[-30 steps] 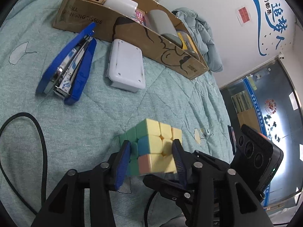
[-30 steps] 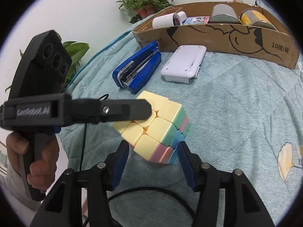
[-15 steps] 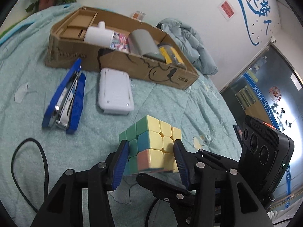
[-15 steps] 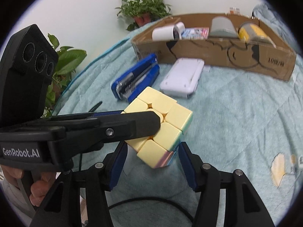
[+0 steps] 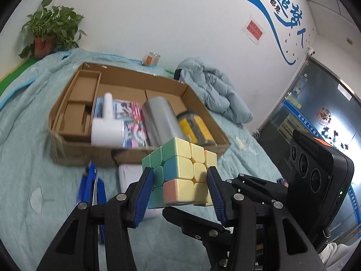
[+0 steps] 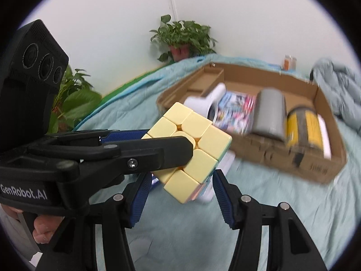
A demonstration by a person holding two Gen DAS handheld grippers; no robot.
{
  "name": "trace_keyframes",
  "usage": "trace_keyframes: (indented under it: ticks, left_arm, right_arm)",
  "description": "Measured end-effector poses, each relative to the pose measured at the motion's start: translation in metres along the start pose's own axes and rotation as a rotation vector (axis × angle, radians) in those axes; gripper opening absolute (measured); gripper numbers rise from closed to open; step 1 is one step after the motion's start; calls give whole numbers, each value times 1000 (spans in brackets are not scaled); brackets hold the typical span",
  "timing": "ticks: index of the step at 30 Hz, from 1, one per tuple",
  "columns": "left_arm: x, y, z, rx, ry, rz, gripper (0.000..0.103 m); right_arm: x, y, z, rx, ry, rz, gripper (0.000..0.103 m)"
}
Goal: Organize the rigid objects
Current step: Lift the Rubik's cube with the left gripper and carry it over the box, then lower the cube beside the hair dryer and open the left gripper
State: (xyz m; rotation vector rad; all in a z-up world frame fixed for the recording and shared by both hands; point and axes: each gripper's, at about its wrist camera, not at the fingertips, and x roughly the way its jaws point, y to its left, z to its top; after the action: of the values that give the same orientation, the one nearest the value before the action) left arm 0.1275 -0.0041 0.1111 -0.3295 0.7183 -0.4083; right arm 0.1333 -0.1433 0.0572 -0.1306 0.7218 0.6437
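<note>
Puzzle cube (image 5: 180, 171) was held in the air, near side of the cardboard box (image 5: 74, 151). Left gripper (image 5: 180, 188) pinched it, both blue pads flat against opposite faces. Right gripper (image 6: 180, 192) sat under the cube, jaws partly spread; couldn't tell if its pads touched. Blue stapler (image 5: 94, 192) lay on the quilt just in front of the box.

The cube (image 5: 180, 174) has risen off the bed; the cardboard box (image 5: 74, 155) now sits mid-frame, its inside visible.
</note>
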Motion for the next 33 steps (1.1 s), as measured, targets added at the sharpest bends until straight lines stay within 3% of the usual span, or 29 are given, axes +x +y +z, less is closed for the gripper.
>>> trace_keyframes:
  ticks: [7, 16, 21, 26, 31, 33]
  left_arm:
    - [27, 8, 48, 16, -14, 14, 46]
    - [92, 38, 88, -37, 56, 15, 46]
    - [124, 59, 85, -69, 119, 32, 45]
    - [135, 71, 75, -76, 183, 29, 40]
    - [127, 72, 81, -66, 172, 6, 40]
    - [122, 75, 89, -70, 153, 7, 40]
  right_arm:
    - [19, -24, 38, -40, 13, -12, 55]
    - [64, -62, 70, -66, 112, -17, 55]
    - [94, -81, 69, -20, 187, 8, 55]
    - [89, -78, 61, -4, 168, 24, 55]
    - [73, -75, 55, 10, 129, 43, 55]
    - [67, -74, 55, 12, 117, 46, 48]
